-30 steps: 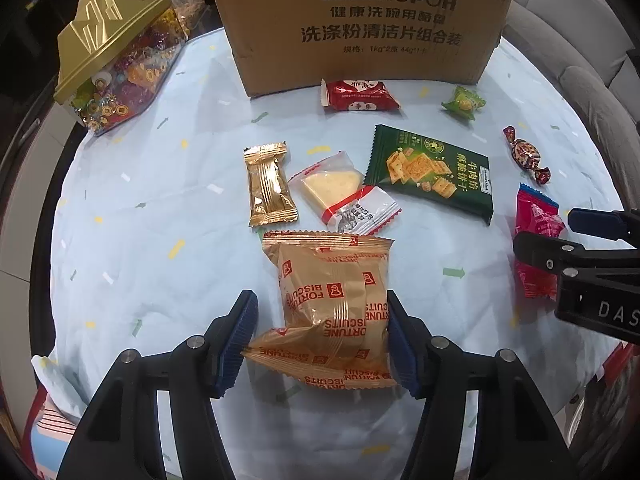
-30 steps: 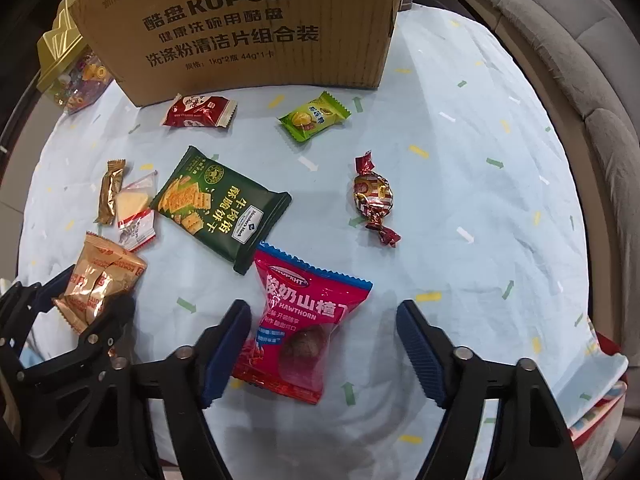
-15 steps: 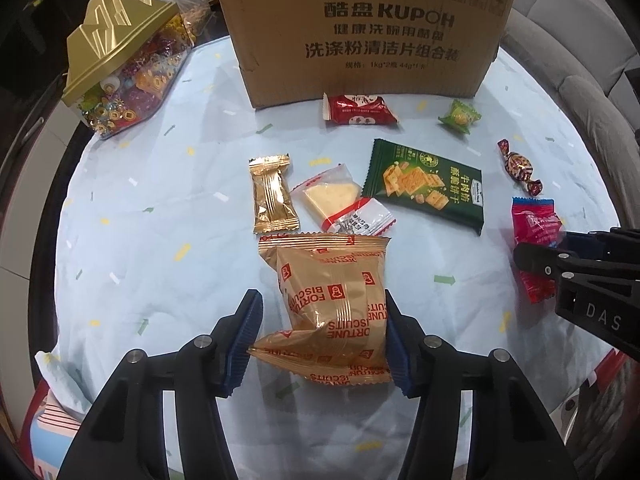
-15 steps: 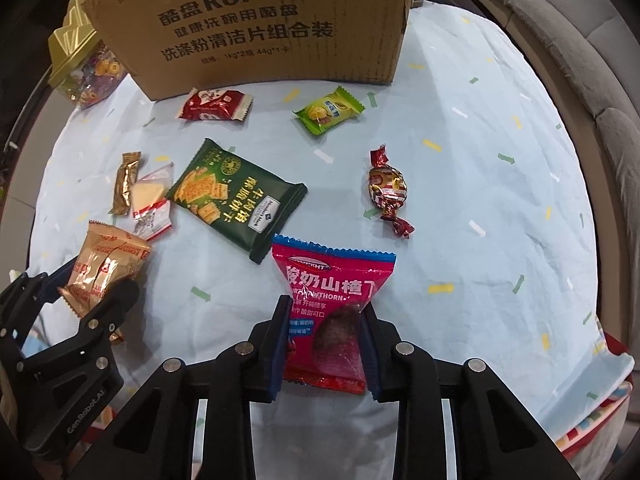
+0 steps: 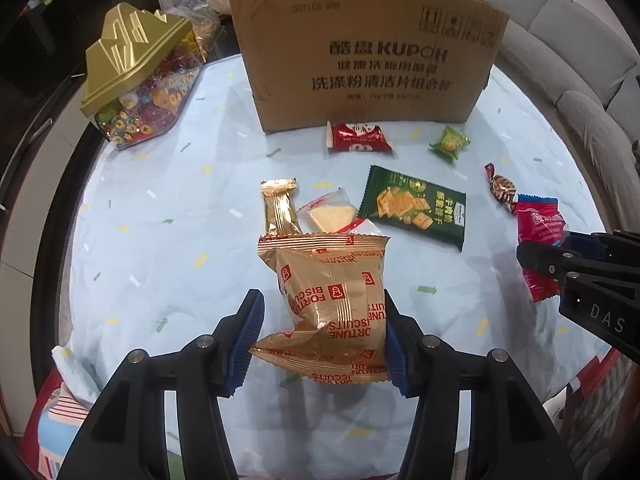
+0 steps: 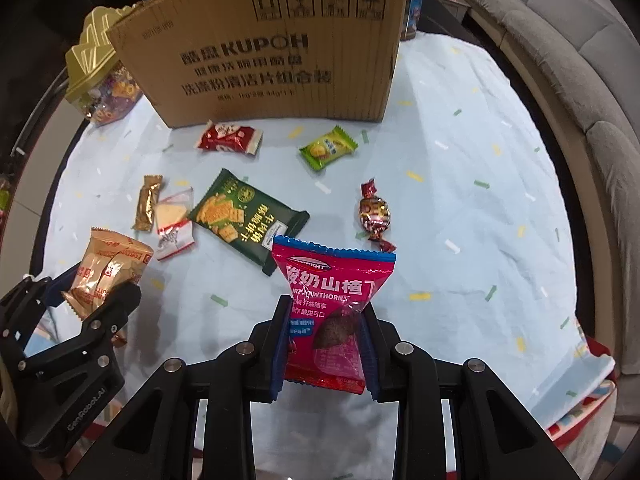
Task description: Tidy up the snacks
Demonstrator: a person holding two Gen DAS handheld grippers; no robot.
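Observation:
My left gripper (image 5: 320, 332) is shut on a gold fortune-biscuit packet (image 5: 332, 292), both blue pads against its sides, and the packet hangs above the blue tablecloth (image 5: 160, 240). My right gripper (image 6: 325, 320) is shut on a pink hawthorn packet (image 6: 334, 276), squeezing its lower half, also off the cloth. Each view shows the other gripper at its edge: the right gripper (image 5: 560, 256) with the pink packet (image 5: 538, 224), and the left gripper (image 6: 92, 292) with the gold packet (image 6: 108, 264). A big cardboard box (image 5: 368, 60) stands at the back.
Loose on the cloth lie a green cracker packet (image 5: 412, 206), a red packet (image 5: 358, 138), a small green candy (image 5: 450, 144), a twist-wrapped candy (image 5: 500, 190), a gold bar (image 5: 280, 208) and a clear wafer packet (image 5: 332, 216). A gold-lidded candy box (image 5: 136, 80) stands back left, a grey sofa (image 5: 580, 60) right.
The right gripper's jaws closed on the pink packet and raised it. The left pads drew in on the gold packet, and it rose from the cloth too.

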